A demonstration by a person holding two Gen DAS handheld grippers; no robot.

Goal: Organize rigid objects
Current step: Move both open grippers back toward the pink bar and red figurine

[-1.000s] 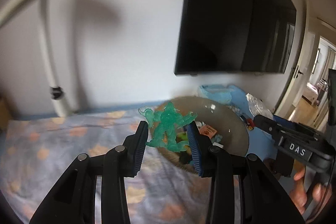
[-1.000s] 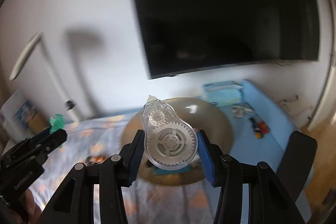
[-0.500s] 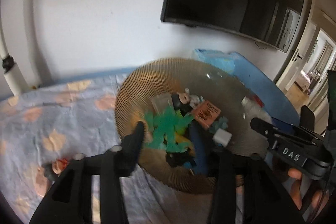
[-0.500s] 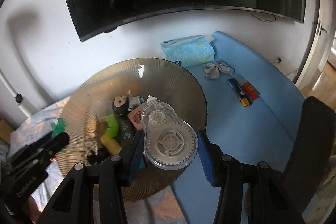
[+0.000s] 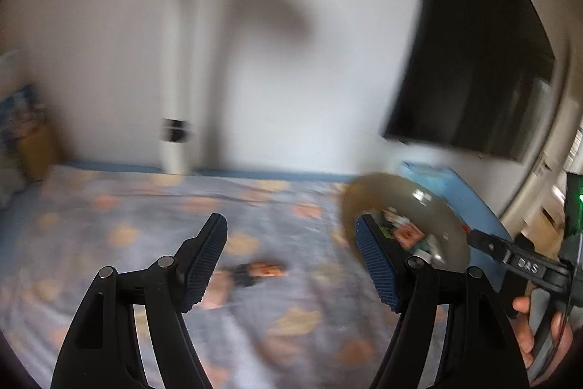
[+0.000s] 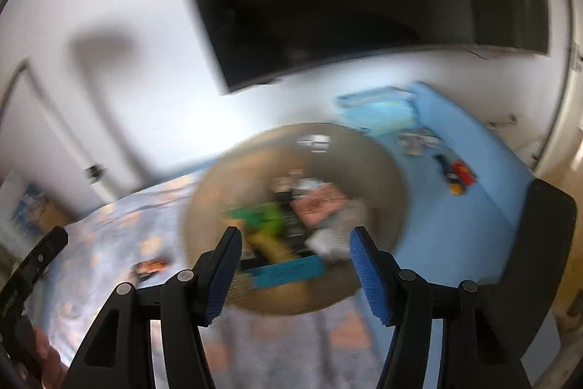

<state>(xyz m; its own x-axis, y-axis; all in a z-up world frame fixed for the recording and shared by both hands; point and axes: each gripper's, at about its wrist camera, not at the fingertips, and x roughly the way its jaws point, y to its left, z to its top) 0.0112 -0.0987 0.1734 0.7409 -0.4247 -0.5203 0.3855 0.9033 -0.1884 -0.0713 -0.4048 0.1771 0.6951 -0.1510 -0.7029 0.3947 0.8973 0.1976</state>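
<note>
**Two empty hand-held grippers, one loaded dish**

Left wrist view: the left hand-held gripper (image 5: 291, 265) stands with its two blue-padded fingers (image 5: 204, 265) spread wide and nothing between them. Below it lies a patterned cloth (image 5: 109, 225) in lilac with peach blotches, and on that cloth, roughly between the fingers, rests one small orange-and-dark toy (image 5: 259, 270) — blurred, so its kind cannot be told. To the right sits one round ribbed dish (image 5: 442, 225) holding several small things; the right finger's tip overlaps its near edge in the picture. Further right, the right hand-held gripper (image 5: 484, 243) enters as one dark finger marked "DAS", with a hand (image 5: 528, 334) on its handle. One white lamp post (image 5: 178, 97) rises at the wall, and one dark screen (image 5: 473, 61) hangs at the right.

Right wrist view: the right hand-held gripper (image 6: 295, 265) is likewise spread wide and holds nothing. Straight ahead is the dish (image 6: 379, 170) — the picture is smeared, yet a green piece (image 6: 260, 216), a yellow piece (image 6: 271, 245), a teal bar (image 6: 288, 272) and a pink card (image 6: 320, 201) can be made out inside it. The orange toy (image 6: 151, 267) lies on the cloth (image 6: 109, 243) left of the dish, apart from it. The left hand-held gripper (image 6: 40, 257) shows at the left edge. Right of the dish a blue surface (image 6: 455, 232) carries one tissue pack (image 6: 379, 108) and a red-and-black item (image 6: 457, 175).
</note>
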